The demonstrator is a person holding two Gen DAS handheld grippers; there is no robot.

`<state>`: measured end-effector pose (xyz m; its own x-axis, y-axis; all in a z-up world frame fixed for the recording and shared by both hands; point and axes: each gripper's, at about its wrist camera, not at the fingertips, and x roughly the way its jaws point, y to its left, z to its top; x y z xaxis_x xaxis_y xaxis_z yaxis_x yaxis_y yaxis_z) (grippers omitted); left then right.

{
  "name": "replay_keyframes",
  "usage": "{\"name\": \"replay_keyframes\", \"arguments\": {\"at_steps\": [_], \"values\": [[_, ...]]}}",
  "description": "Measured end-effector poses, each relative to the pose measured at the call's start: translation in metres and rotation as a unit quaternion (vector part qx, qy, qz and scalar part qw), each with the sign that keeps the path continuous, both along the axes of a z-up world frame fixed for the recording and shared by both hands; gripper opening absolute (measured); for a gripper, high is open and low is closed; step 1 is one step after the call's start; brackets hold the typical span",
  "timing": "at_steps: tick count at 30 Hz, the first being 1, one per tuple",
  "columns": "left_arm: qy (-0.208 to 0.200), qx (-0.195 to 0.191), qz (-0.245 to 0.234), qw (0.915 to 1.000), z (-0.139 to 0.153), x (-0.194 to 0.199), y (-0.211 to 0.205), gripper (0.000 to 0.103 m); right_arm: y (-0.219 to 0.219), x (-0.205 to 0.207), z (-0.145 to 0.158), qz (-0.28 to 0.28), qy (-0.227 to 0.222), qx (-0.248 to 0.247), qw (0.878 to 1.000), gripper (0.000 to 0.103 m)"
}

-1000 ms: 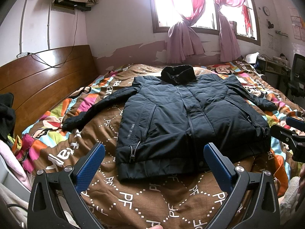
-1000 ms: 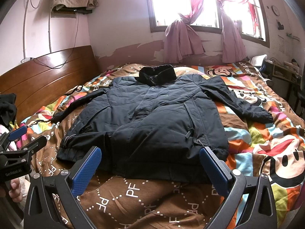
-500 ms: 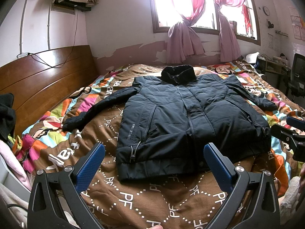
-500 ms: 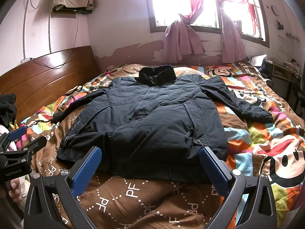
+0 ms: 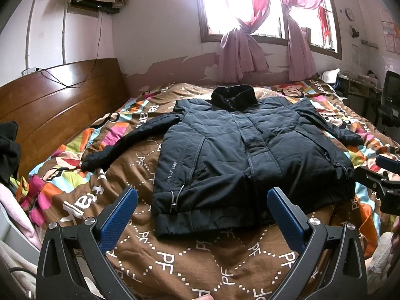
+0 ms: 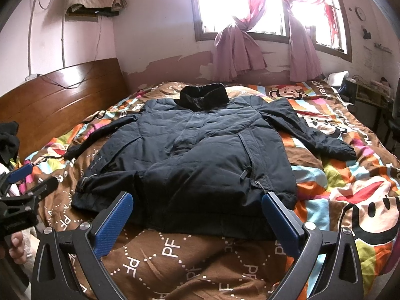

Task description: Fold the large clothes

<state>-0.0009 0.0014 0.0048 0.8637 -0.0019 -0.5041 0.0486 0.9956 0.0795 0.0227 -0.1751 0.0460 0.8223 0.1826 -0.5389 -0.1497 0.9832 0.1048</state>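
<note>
A large black padded jacket [image 5: 245, 155] lies flat, front up, on the bed, collar toward the window and both sleeves spread out; it also shows in the right wrist view [image 6: 197, 160]. My left gripper [image 5: 202, 215] is open and empty, held above the bedspread just short of the jacket's hem. My right gripper [image 6: 197, 215] is open and empty, held over the hem. Each gripper shows at the edge of the other's view: the right one [image 5: 377, 175] and the left one [image 6: 25, 187].
The bed has a colourful cartoon bedspread [image 5: 200, 257]. A wooden headboard [image 5: 57, 100] runs along the left. Dark clothes [image 5: 8, 147] pile at the far left. A window with pink curtains [image 5: 240, 50] is behind; a desk and chair [image 5: 387, 100] stand at right.
</note>
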Motion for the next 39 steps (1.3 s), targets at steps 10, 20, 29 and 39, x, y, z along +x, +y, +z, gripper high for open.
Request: {"name": "replay_keyframes", "arguments": {"at_steps": [10, 20, 29, 39], "values": [[0.015, -0.021, 0.010, 0.9996, 0.022, 0.006, 0.003, 0.102, -0.005, 0.004, 0.013, -0.039, 0.025, -0.016, 0.999, 0.103], [-0.001, -0.012, 0.007, 0.9999, 0.047, 0.003, 0.006, 0.102, 0.011, 0.002, 0.054, -0.046, 0.010, -0.060, 0.997, 0.103], [-0.011, 0.017, -0.029, 0.9994, 0.100, 0.028, 0.004, 0.102, 0.030, 0.010, 0.100, -0.067, 0.000, -0.191, 0.979, 0.103], [-0.016, 0.013, -0.020, 0.9996, 0.164, 0.075, 0.007, 0.102, 0.038, 0.019, 0.149, -0.058, -0.072, -0.251, 0.964, 0.103]]}}
